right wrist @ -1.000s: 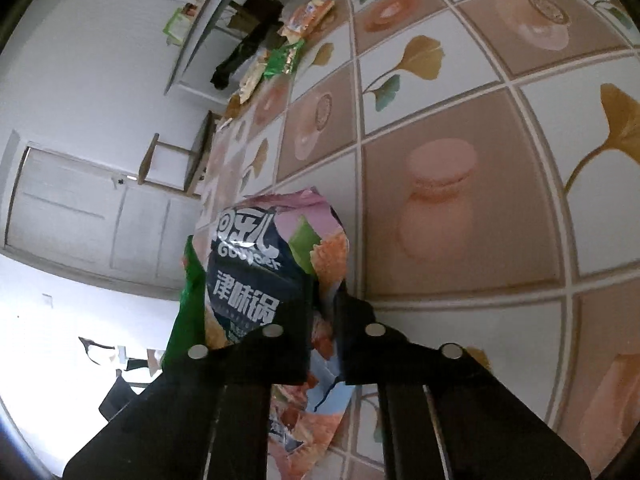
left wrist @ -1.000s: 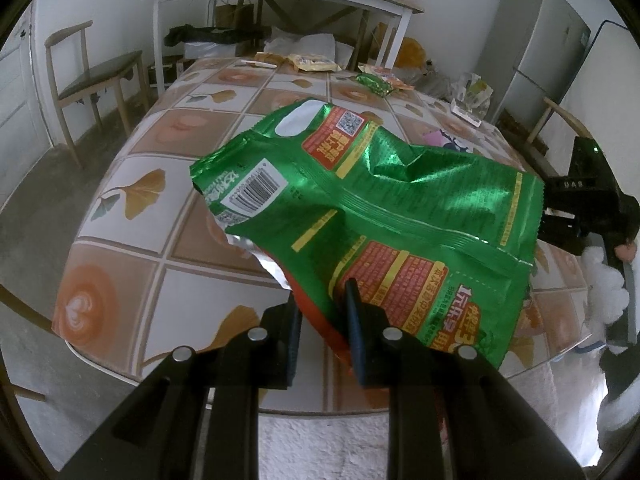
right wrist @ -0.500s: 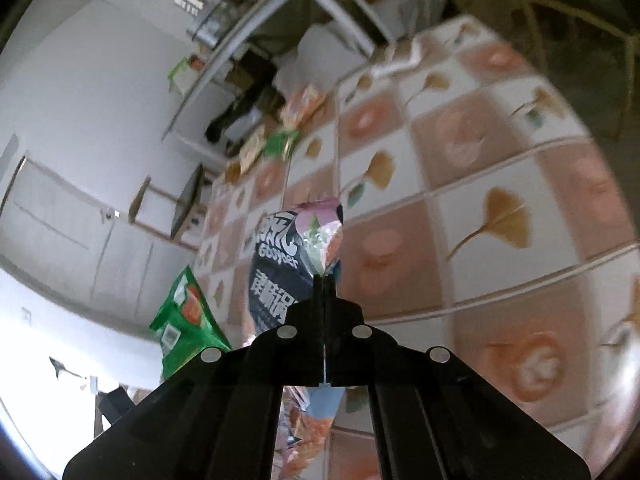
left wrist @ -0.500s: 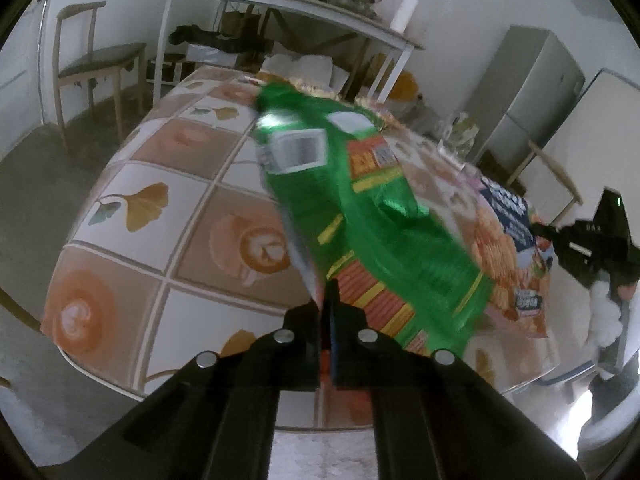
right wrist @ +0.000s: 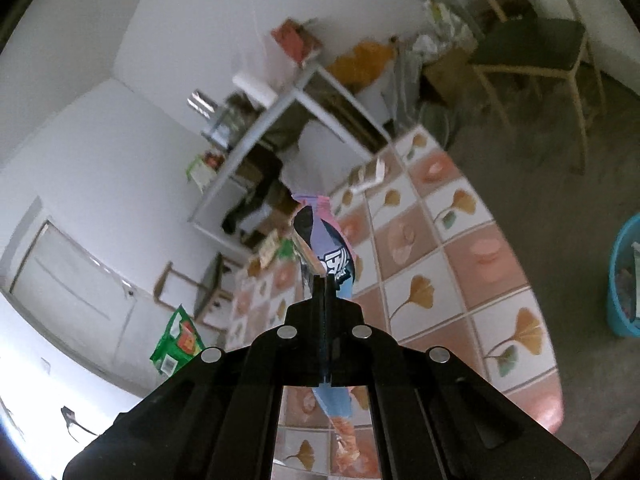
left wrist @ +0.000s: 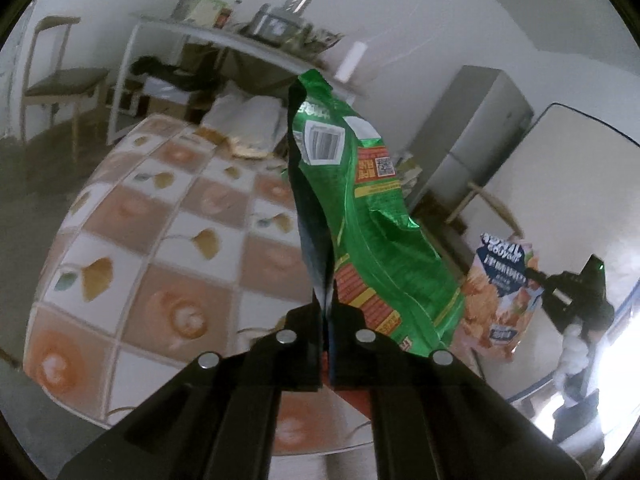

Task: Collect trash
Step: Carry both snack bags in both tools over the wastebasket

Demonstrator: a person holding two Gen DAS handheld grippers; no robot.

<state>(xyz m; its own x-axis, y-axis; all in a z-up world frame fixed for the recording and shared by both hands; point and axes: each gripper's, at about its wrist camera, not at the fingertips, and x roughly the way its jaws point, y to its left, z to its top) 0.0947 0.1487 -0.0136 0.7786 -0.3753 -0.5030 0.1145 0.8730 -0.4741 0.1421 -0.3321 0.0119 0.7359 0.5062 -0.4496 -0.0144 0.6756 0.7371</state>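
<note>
A table (left wrist: pixel 132 248) covered in a cloth of leaf and coffee-cup squares fills the middle of a white-walled room, with a long white bench (left wrist: pixel 224 40) of clutter, a wooden chair (left wrist: pixel 56 80) and a grey fridge (left wrist: pixel 476 136) behind it. The left tongs (left wrist: pixel 327 312) are clamped tight on the lower edge of a green snack bag (left wrist: pixel 360 232), which stands up from the tips, lifted off the table and leaning a little to the right. Off to the right of these tongs hang the right tongs (left wrist: pixel 540 280), pinching a pink and blue snack bag (left wrist: pixel 500 292). In the right wrist view those tongs (right wrist: pixel 323 292) are squeezed flat on that bag, which sticks up past the tips and hangs below them. A blue bin (right wrist: pixel 624 280) sits on the floor far right of them, beyond the table edge. More wrappers (left wrist: pixel 248 148) lie at the table's far end.
</note>
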